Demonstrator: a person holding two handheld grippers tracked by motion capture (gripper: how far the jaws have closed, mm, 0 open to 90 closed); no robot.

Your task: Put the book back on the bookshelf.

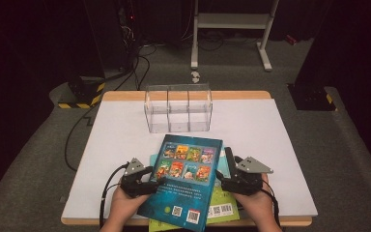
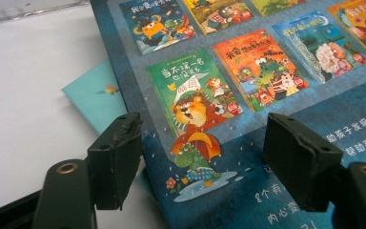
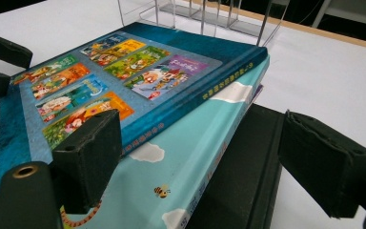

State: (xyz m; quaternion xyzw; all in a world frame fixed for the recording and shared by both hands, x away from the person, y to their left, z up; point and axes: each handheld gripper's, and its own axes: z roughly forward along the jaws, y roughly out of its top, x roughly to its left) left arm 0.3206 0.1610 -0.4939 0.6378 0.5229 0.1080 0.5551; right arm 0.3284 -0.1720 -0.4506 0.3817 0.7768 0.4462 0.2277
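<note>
**Top book on the stack: stiff, slick, best taken by its edges**

The dark blue picture book (image 1: 187, 181) lies face-down and slightly askew on top of a small stack, on the near side of the clear divided organiser (image 1: 178, 108) and apart from it. Under it sit a light blue book (image 3: 186, 157) and a black board-like cover (image 3: 248, 162), with a green cover (image 1: 222, 203) peeking out nearest the person.

It looks like a hardback: rigid boards, a squared spine, probably of moderate weight. The glossy cover will likely slide under the pads, and it may slip off the light blue book if pushed sideways.

The left gripper (image 1: 147, 180) has its jaws wide apart, straddling the book's left edge, gripping nothing. The right gripper (image 1: 229, 175) is also spread open at the right edge, holding nothing.

A firm pinch across the thickness at the side edges, near the middle of their length, should lift it level
</note>
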